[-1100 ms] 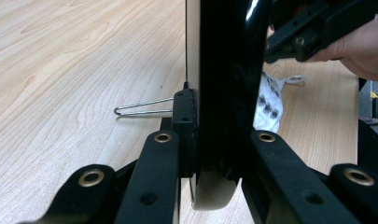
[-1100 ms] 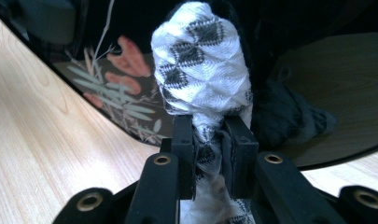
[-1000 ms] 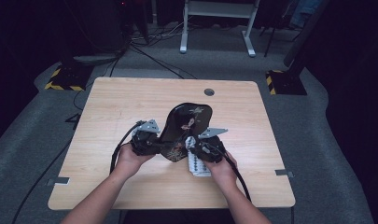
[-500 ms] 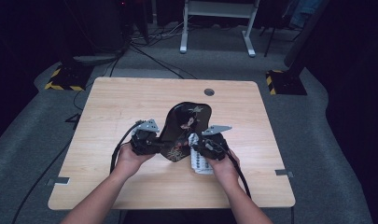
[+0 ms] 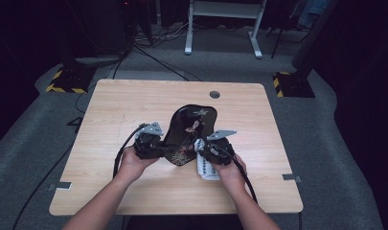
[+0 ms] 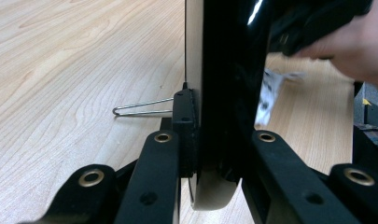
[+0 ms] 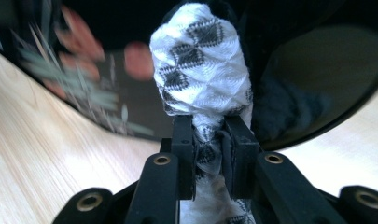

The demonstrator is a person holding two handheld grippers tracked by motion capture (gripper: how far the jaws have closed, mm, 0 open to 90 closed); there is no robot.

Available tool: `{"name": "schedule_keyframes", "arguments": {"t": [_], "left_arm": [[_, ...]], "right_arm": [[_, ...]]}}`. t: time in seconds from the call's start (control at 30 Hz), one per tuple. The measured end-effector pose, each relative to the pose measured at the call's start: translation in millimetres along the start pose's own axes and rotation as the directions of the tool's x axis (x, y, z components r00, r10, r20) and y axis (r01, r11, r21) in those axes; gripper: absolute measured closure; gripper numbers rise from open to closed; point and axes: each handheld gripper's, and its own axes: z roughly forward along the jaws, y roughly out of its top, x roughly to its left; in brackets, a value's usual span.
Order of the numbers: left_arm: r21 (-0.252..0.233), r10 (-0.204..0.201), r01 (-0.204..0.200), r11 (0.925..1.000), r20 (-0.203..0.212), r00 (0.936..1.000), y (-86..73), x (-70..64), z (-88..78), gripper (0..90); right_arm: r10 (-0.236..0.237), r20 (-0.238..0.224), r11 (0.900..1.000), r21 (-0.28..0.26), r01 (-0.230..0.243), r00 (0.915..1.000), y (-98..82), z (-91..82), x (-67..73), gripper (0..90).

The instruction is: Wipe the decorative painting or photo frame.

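Since the earlier frame the right tool (image 5: 201,152) has shifted its cloth (image 7: 200,70) slightly along the tray (image 5: 189,134); the left tool (image 5: 164,149) stayed put. Left tool is clamped on the tray's edge, holding it tilted above the tabletop (image 5: 134,105). Right tool pinches the white, black-patterned cloth against the glossy black, flower-painted tray.

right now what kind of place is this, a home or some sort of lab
Probably a lab or recording studio, not a home. A bare wooden table stands on grey carpet amid dark surroundings, cables trail across the floor, and black-and-yellow hazard tape marks the stand bases beside it.
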Motion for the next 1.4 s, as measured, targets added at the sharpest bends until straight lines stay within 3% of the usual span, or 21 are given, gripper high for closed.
{"name": "schedule_keyframes", "arguments": {"t": [0.13, 0.37, 0.5, 0.67, 0.77, 0.93, 1.07, 1.27, 1.4], "left_arm": [[-0.002, -0.006, 0.006, 1.0000, -0.001, 1.0000, 0.2, -0.2, 0.5, 80.3], [-0.001, -0.004, 0.004, 1.0000, -0.004, 1.0000, 0.4, -0.6, 0.6, 80.3], [-0.002, -0.005, 0.005, 1.0000, -0.004, 1.0000, 0.4, -0.5, 0.6, 80.3], [-0.002, -0.004, 0.004, 1.0000, -0.003, 1.0000, 0.3, -0.3, 0.7, 80.3], [-0.003, -0.006, 0.006, 1.0000, -0.002, 1.0000, 0.3, 0.0, 0.6, 80.3], [-0.002, -0.007, 0.007, 1.0000, -0.003, 1.0000, 0.3, -0.4, 0.7, 80.3], [-0.002, -0.004, 0.004, 1.0000, -0.005, 1.0000, 0.3, -0.6, 0.7, 80.3], [-0.003, -0.006, 0.006, 1.0000, -0.003, 1.0000, 0.2, 0.0, 0.7, 80.3], [-0.003, -0.006, 0.006, 1.0000, -0.003, 1.0000, 0.3, -0.1, 0.7, 80.2]], "right_arm": [[0.014, -0.006, 1.000, -0.028, -0.014, 0.9999, 0.1, -2.7, -3.3, 77.4], [0.027, -0.016, 0.998, 0.051, -0.026, 0.9995, -24.7, 22.5, -2.2, 77.3], [0.024, -0.012, 0.998, 0.065, -0.023, 0.9996, -19.0, 19.2, -3.0, 77.2], [0.028, 0.005, 0.999, -0.021, -0.028, 0.9996, 0.6, -5.1, -10.2, 77.3], [0.036, 0.003, 0.999, -0.022, -0.036, 0.9994, -2.5, -2.8, -11.0, 77.4], [0.047, -0.004, 0.998, 0.043, -0.047, 0.9989, -20.9, 16.8, -9.4, 77.4], [0.042, 0.003, 0.997, 0.062, -0.042, 0.9991, -18.5, 15.9, -9.8, 77.5], [0.045, 0.025, 0.999, -0.019, -0.044, 0.9987, 1.5, -7.8, -16.9, 77.6], [0.052, 0.024, 0.999, -0.008, -0.052, 0.9984, -5.8, -1.5, -17.1, 77.6]]}}
